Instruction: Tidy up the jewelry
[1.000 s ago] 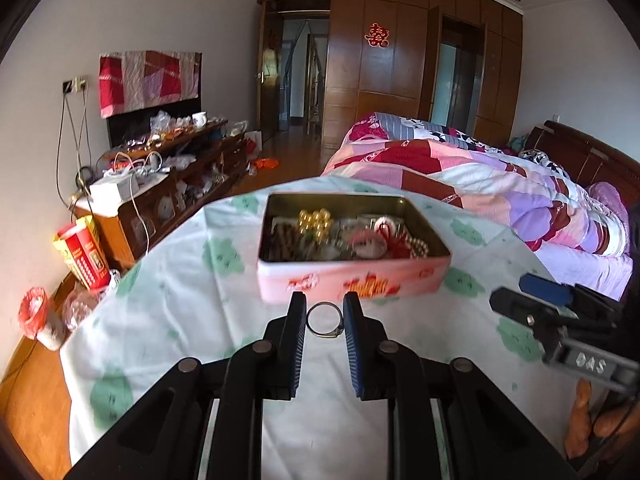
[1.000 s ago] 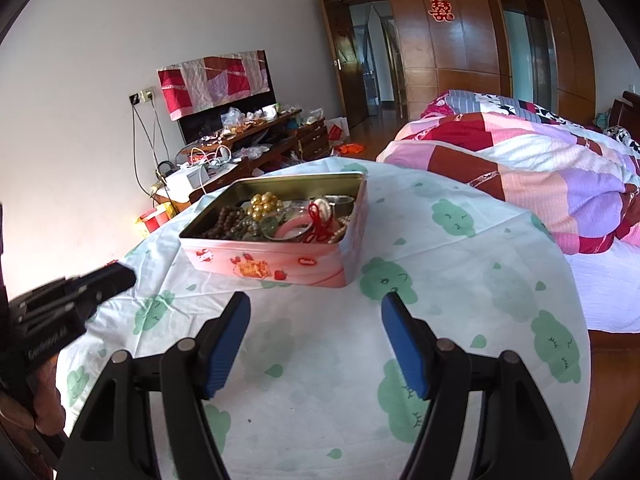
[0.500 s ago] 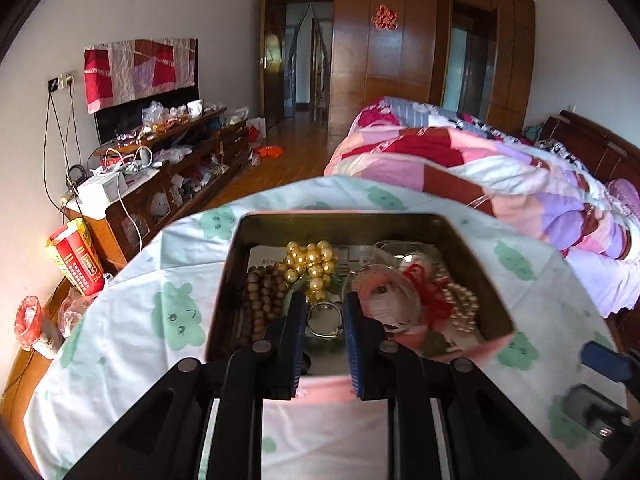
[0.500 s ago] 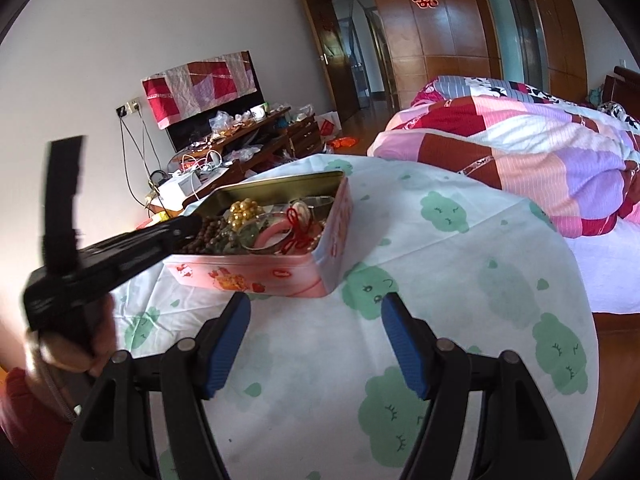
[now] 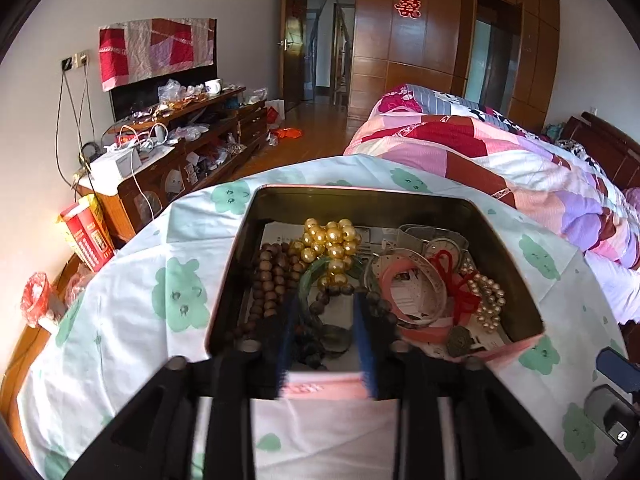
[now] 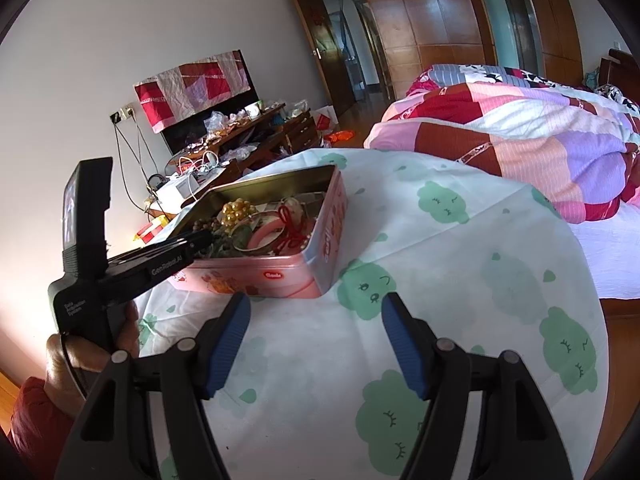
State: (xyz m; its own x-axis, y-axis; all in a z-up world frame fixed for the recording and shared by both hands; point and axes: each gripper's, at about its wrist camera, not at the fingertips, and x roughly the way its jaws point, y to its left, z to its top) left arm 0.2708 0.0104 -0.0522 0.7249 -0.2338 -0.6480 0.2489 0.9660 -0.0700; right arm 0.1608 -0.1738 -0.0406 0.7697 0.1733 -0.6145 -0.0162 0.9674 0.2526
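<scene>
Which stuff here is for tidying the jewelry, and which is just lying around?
For the job: tin, gold beads, brown beads, pink bangle, red cord, left gripper.

Lying about: quilt, red carton, mug, right gripper.

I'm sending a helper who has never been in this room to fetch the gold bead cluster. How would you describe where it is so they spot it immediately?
On the table under the white cloth with green cartoon prints sits an open pink tin full of jewelry. The gold bead cluster lies toward its far side, right of the brown wooden beads. It is the only bunch of large, shiny gold balls; the pearl beads are smaller and paler.
</scene>
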